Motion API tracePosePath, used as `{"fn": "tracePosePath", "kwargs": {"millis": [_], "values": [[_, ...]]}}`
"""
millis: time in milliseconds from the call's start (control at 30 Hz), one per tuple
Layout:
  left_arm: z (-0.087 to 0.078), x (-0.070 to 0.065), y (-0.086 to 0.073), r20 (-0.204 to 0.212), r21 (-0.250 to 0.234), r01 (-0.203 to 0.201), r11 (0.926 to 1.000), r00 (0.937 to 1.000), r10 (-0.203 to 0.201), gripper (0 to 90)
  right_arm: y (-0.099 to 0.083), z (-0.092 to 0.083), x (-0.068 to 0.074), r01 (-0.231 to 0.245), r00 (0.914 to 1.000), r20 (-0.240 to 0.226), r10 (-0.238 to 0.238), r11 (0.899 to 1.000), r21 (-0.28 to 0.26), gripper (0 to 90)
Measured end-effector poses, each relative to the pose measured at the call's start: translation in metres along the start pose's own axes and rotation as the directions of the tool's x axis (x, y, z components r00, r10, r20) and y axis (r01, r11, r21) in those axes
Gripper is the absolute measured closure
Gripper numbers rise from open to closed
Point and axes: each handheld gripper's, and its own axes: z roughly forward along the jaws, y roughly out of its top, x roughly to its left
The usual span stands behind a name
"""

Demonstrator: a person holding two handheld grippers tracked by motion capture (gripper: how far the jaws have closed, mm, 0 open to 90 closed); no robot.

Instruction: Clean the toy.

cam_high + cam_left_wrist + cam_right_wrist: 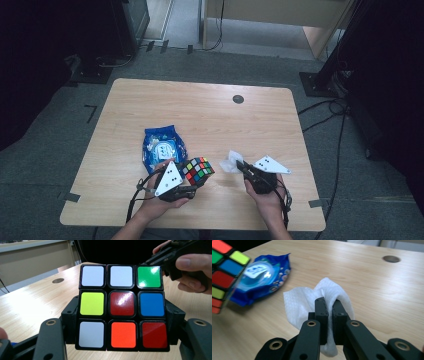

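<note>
The left gripper (196, 181) sits at the near edge of the worktop (210, 107), jaws spread wide & clamped on a puzzle cube (198, 170), one jaw on each side of it. In the left gripper view the cube (122, 307) faces the camera square-on: top row white, white, green; mid row yellow, dark red, blue; bottom row white, orange, red. The black jaws press against its left & right sides, so the cube is held, raised off the wood.

The right gripper (239, 165) is nearly fully closed, pinching a white wipe (231, 162). In the right gripper view the two pads stand almost together w/ a fold of the wipe (307, 302) squeezed between them; the rest of the cloth bunches out in front & hangs below the pads. The wipe is just right of the cube in the high view, near it but apart.

A blue wipes pack (162, 145) lies flat on the worktop just behind the cube, label up. In the right gripper view the pack (262, 277) shows behind & left of the wipe, w/ the cube (224, 272) blurred at the left edge. A round dark cable hole (238, 99) sits toward the worktop's far side, well apart from everything else
</note>
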Motion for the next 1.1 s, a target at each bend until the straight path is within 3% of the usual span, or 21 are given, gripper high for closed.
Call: {"fn": "tracePosePath", "kwargs": {"millis": [67, 267, 400, 500, 567, 700, 767, 833, 933, 1033, 1100], "values": [[0.000, 0.001, -0.001, -0.001, 0.001, 0.006, 1.0000, 1.0000, -0.006, 33.9, 0.000, -0.002, -0.005, -0.008, 0.9995, 0.032, 0.008, 1.000, -0.014, 87.0], [0.001, 0.004, -0.002, -0.004, 0.006, 0.020, 0.9998, 0.9998, -0.020, 33.9, -0.001, -0.008, -0.015, -0.030, 0.9973, 0.066, 0.032, 0.999, -0.034, 84.1], [0.001, 0.007, -0.002, -0.007, 0.012, 0.032, 0.9994, 0.9995, -0.032, 33.9, 0.000, -0.009, -0.016, -0.033, 0.9978, 0.056, 0.037, 0.996, -0.081, 49.9], [0.002, 0.009, -0.002, -0.014, 0.022, 0.047, 0.9987, 0.9988, -0.046, 33.9, 0.001, -0.009, -0.010, 0.019, 0.9998, 0.010, -0.018, 0.995, -0.101, 38.7], [0.002, 0.011, -0.002, -0.013, 0.023, 0.063, 0.9977, 0.9979, -0.063, 33.9, -0.001, -0.007, -0.004, 0.045, 0.9973, -0.053, -0.051, 0.993, -0.109, 36.9], [0.001, 0.014, -0.001, -0.014, 0.022, 0.092, 0.9955, 0.9957, -0.092, 33.9, -0.004, -0.001, 0.011, 0.099, 0.9761, -0.181, -0.120, 0.988, -0.121, 34.7], [0.001, 0.014, 0.001, -0.019, 0.026, 0.101, 0.9945, 0.9947, -0.101, 33.9, -0.006, 0.003, 0.021, 0.138, 0.9551, -0.244, -0.167, 0.982, -0.131, 32.0], [0.001, 0.014, 0.003, -0.013, 0.029, 0.115, 0.9929, 0.9933, -0.115, 33.9, -0.008, 0.007, 0.033, 0.183, 0.9363, -0.274, -0.220, 0.971, -0.154, 28.0], [0.001, 0.015, 0.006, -0.004, 0.029, 0.142, 0.9895, 0.9899, -0.142, 33.9, -0.011, 0.014, 0.048, 0.254, 0.9153, -0.258, -0.309, 0.941, -0.226, 23.7], [0.001, 0.016, 0.009, 0.007, 0.044, 0.168, 0.9847, 0.9856, -0.169, 33.8, -0.013, 0.019, 0.059, 0.324, 0.9037, -0.199, -0.379, 0.909, -0.262, 22.7], [0.003, 0.015, 0.010, 0.002, 0.059, 0.177, 0.9824, 0.9841, -0.178, 33.8, -0.014, 0.021, 0.065, 0.343, 0.8998, -0.178, -0.398, 0.898, -0.274, 20.4]]}}
